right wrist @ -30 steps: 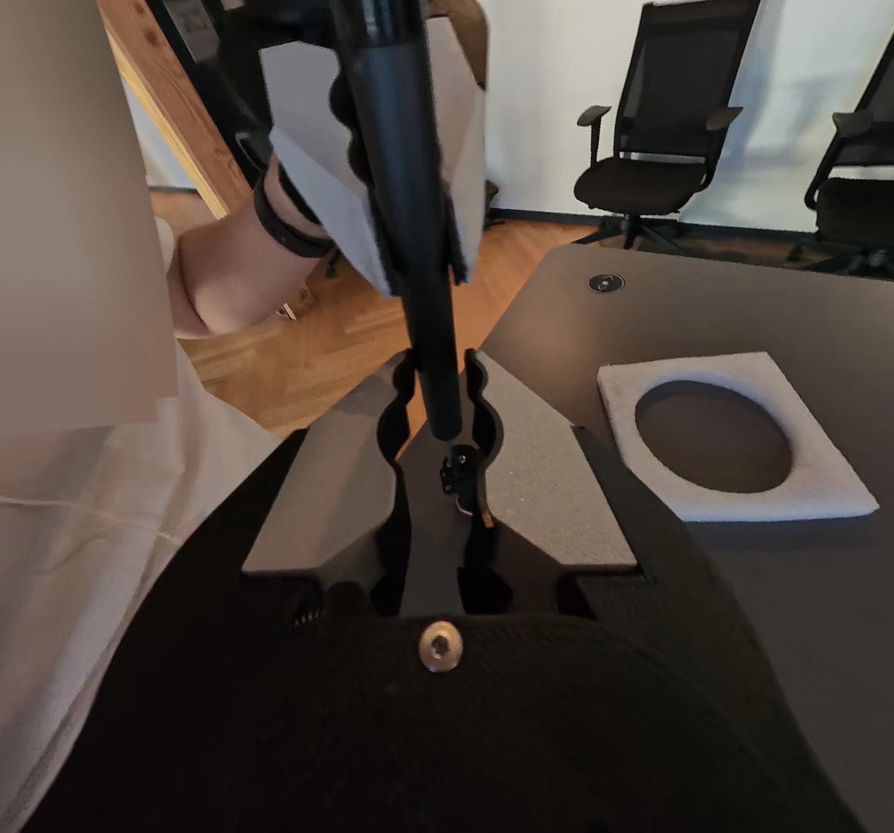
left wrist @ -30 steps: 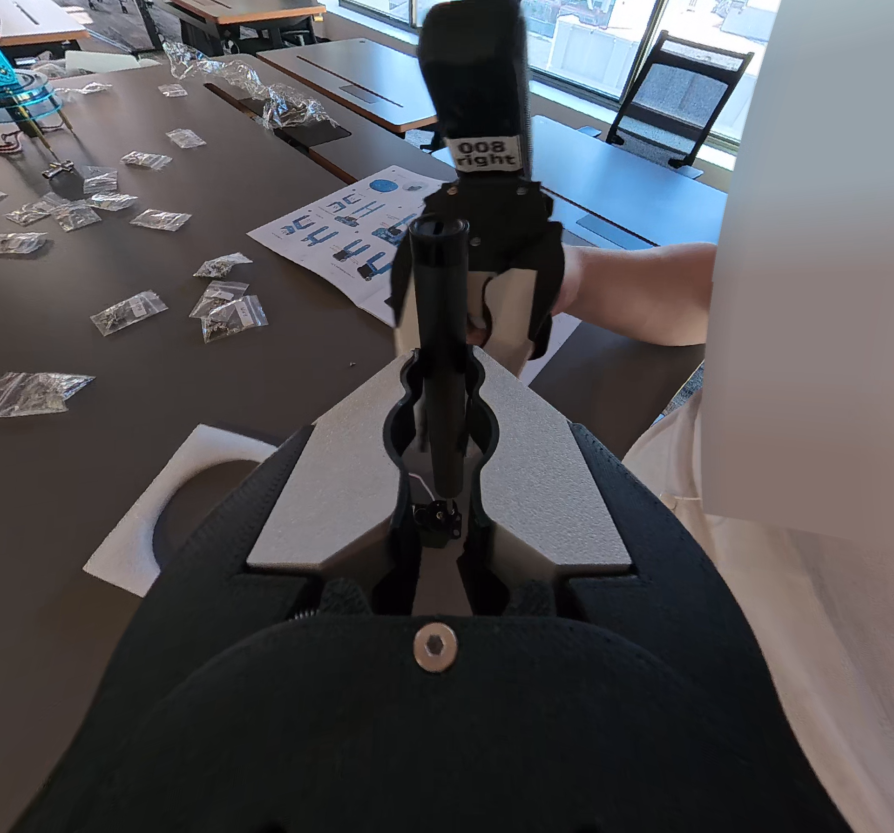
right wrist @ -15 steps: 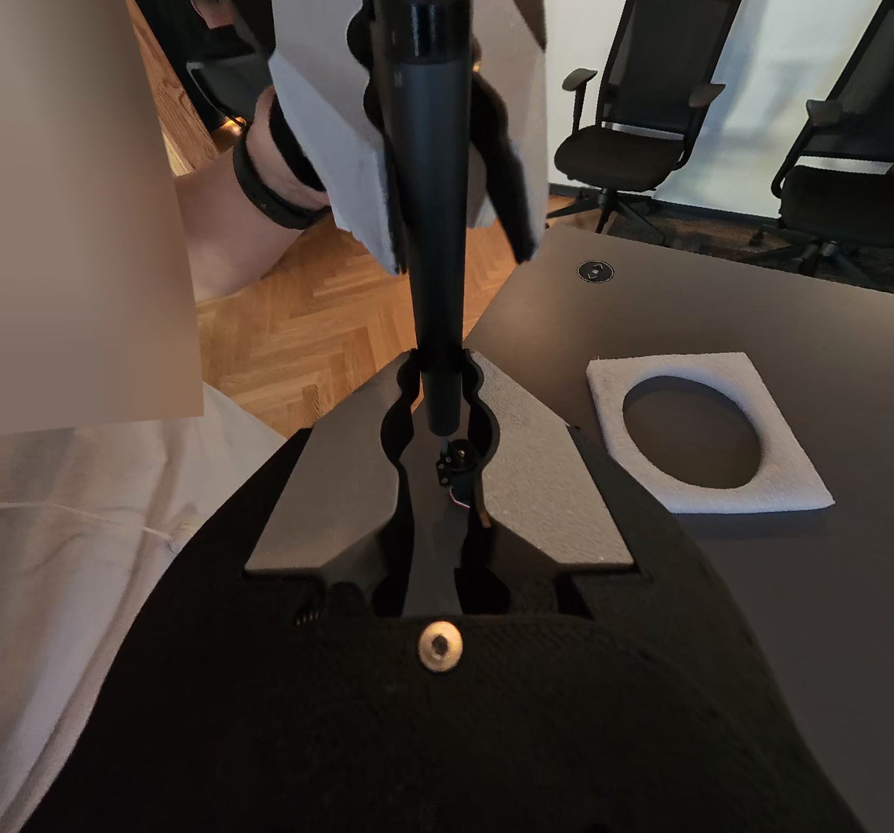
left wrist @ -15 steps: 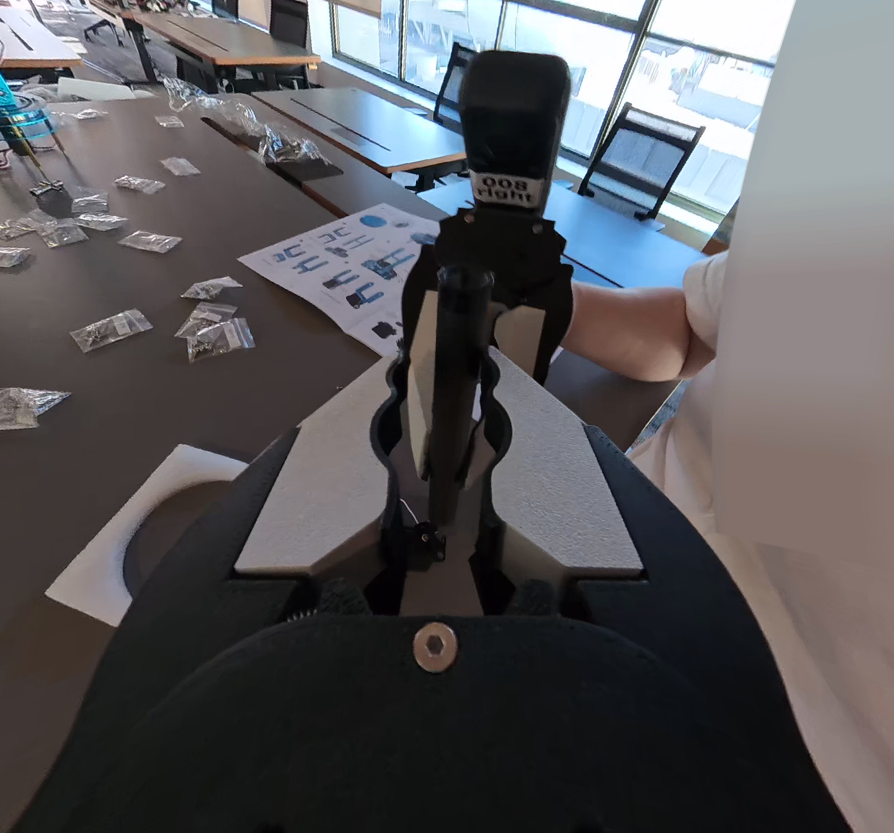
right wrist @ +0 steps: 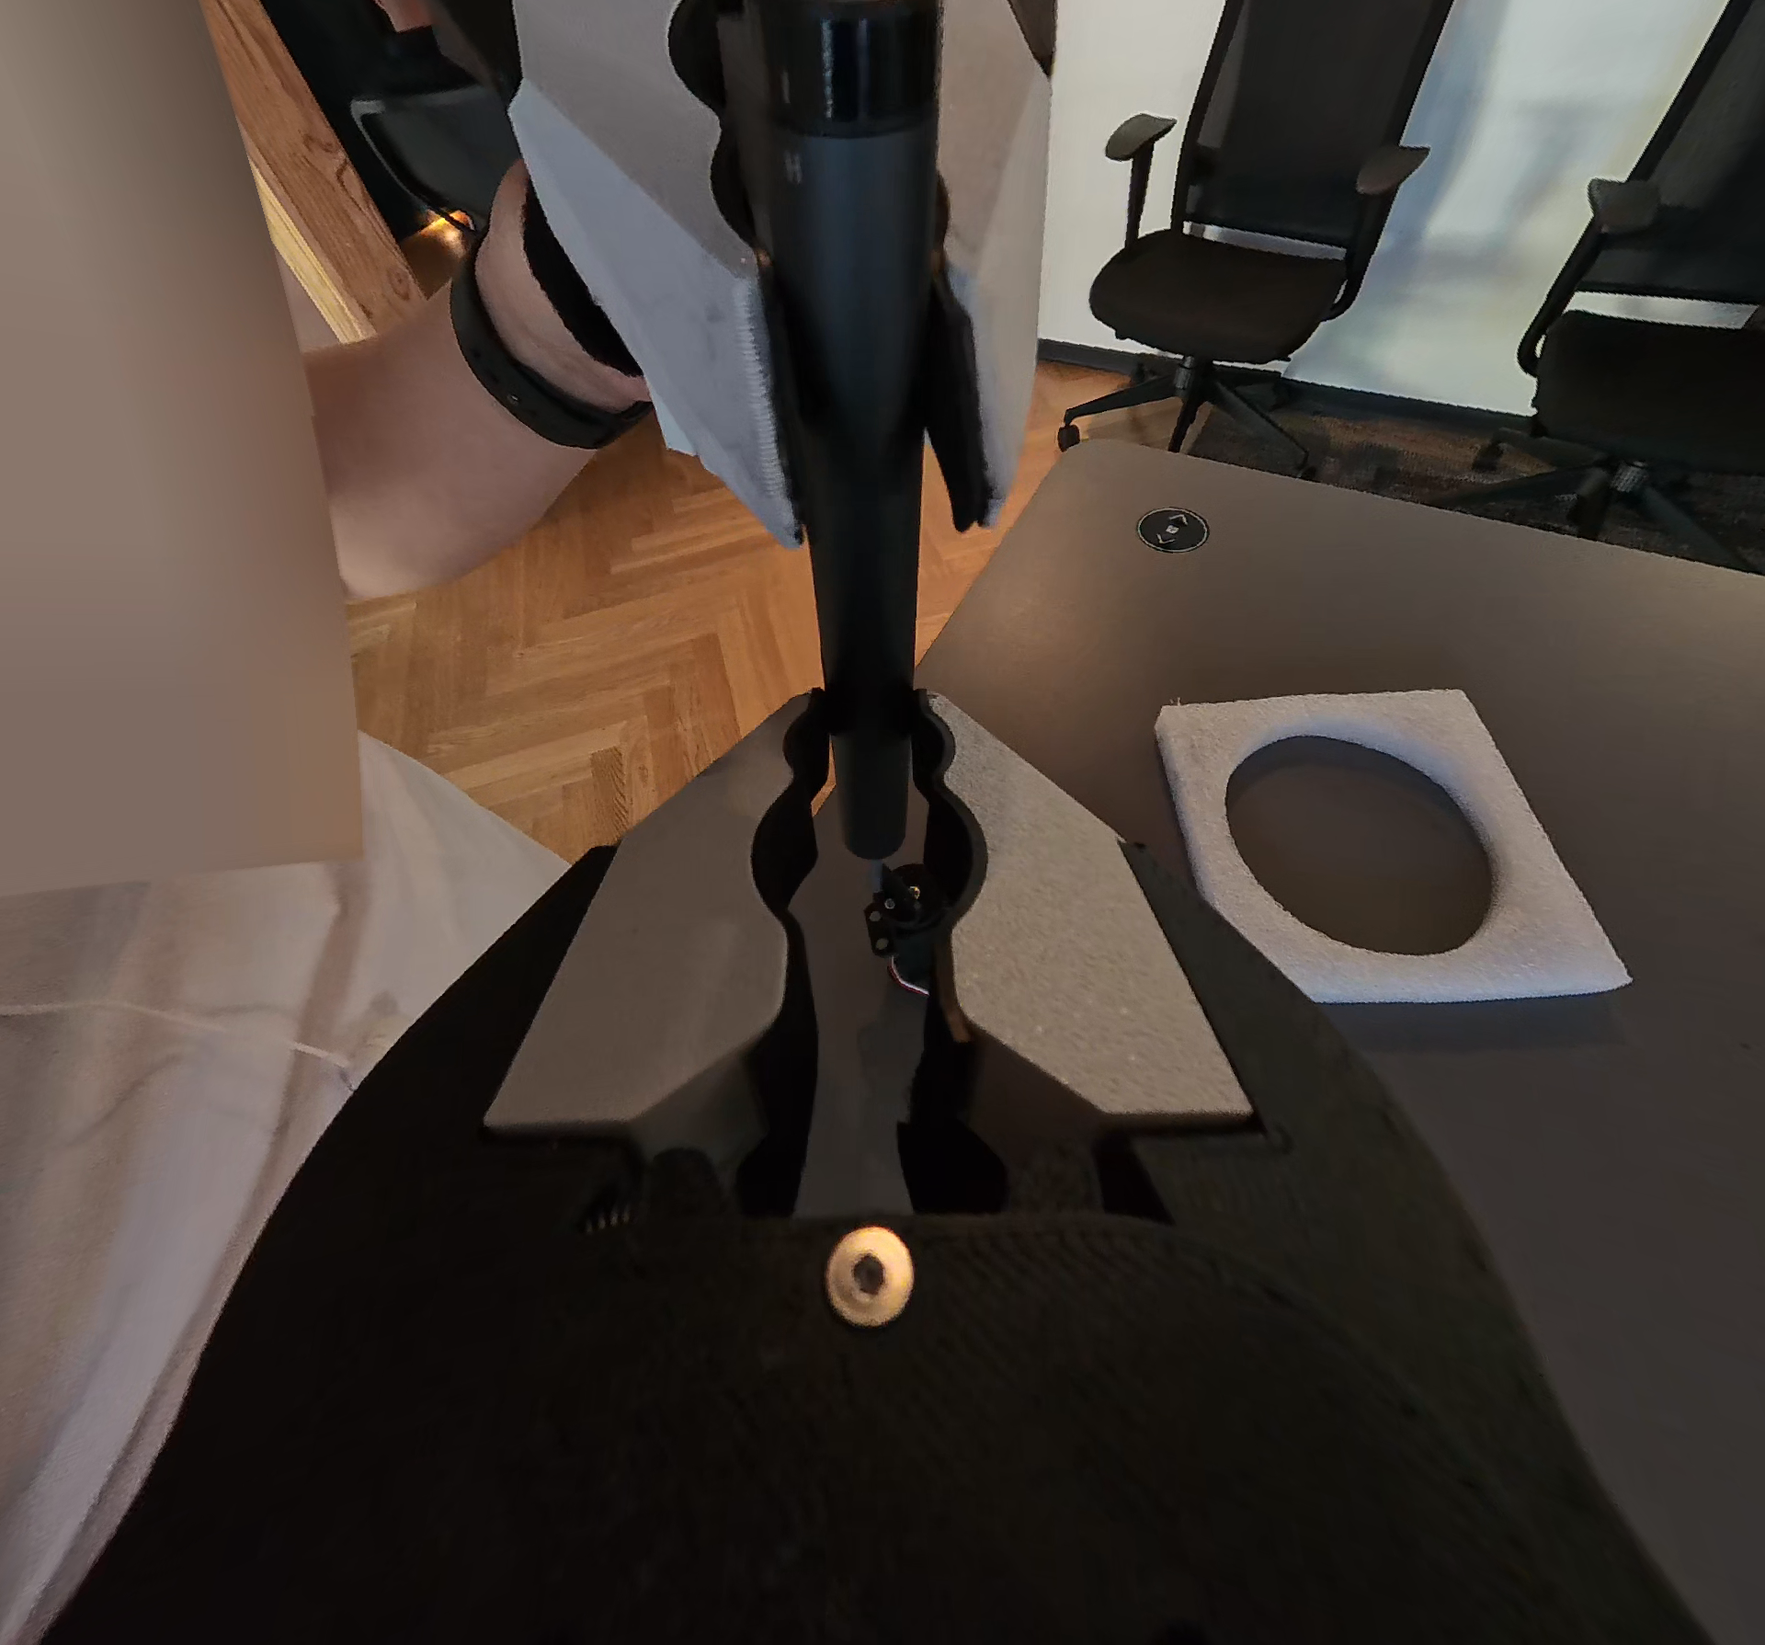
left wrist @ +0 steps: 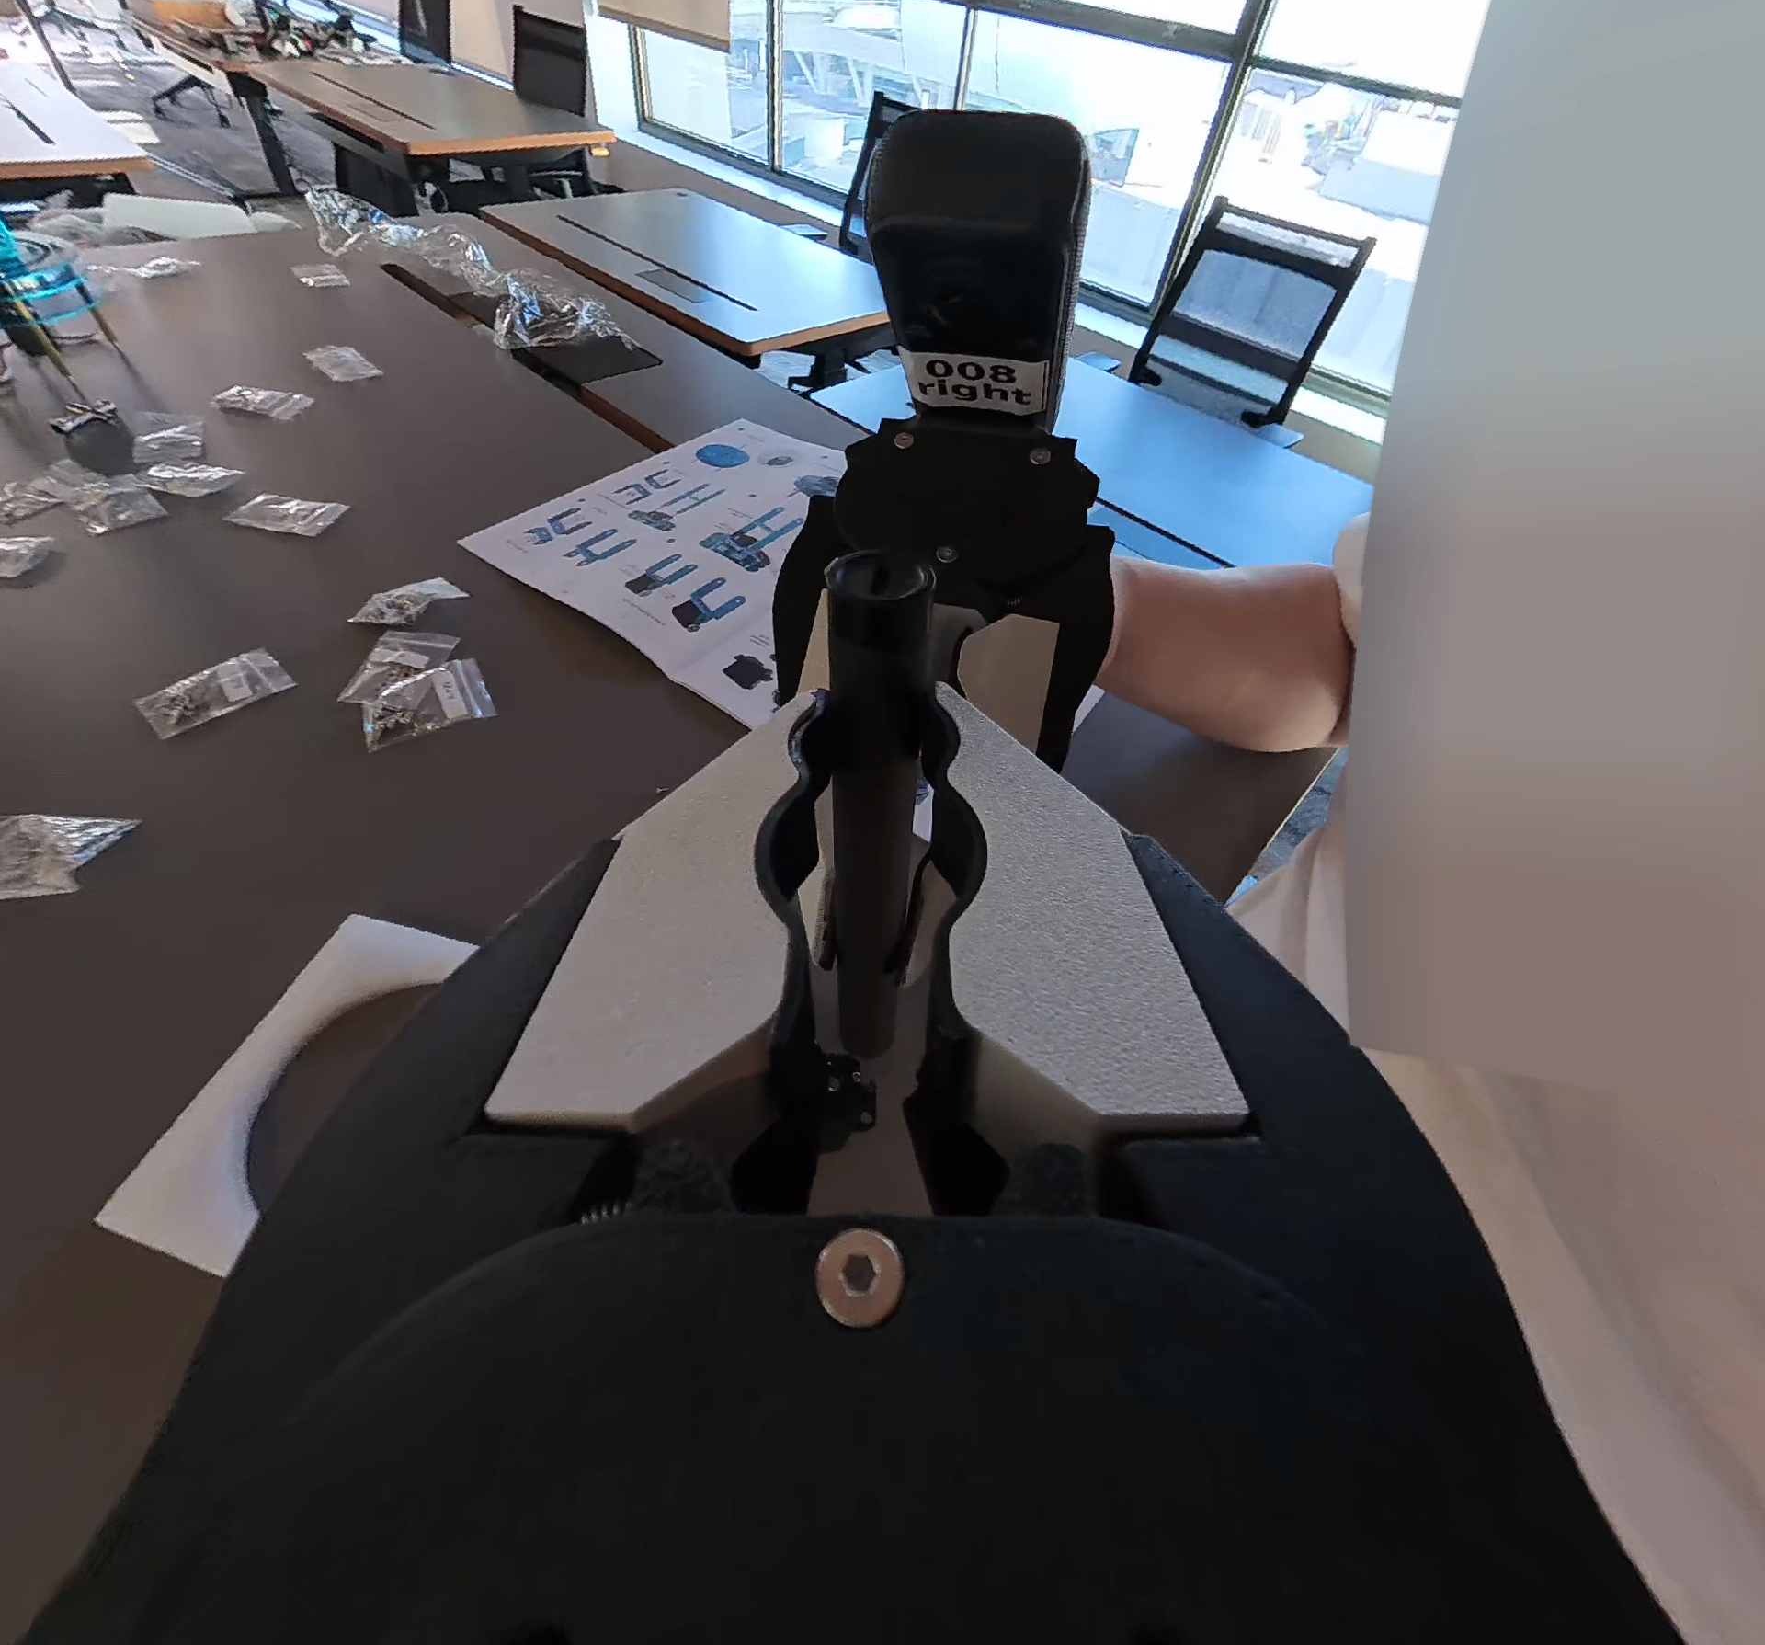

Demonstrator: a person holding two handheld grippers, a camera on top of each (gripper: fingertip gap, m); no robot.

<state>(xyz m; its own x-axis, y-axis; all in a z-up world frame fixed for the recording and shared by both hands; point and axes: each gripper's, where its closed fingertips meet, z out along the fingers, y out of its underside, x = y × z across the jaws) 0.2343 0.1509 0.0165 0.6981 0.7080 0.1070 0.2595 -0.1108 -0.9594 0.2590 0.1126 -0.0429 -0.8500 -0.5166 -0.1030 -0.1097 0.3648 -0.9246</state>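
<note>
two tools, one black tube

both tools grip the same black tube [left wrist: 869, 797] from opposite ends, held in the air off the near edge of the table [left wrist: 287, 768]. the left tool [left wrist: 871, 739] is closed on the tube at its tips; the tube's end reaches back between its fingers, beside a small black part [left wrist: 845, 1098] with thin wires. the right tool [right wrist: 864, 720] is clamped on the other end, its gray pads [right wrist: 1051, 911] pressing the tube. a white foam square [right wrist: 1375, 844] with a round hole lies near the table's edge. a printed sheet [left wrist: 659, 548] and small clear bags [left wrist: 411, 692] lie farther along the table.
</note>
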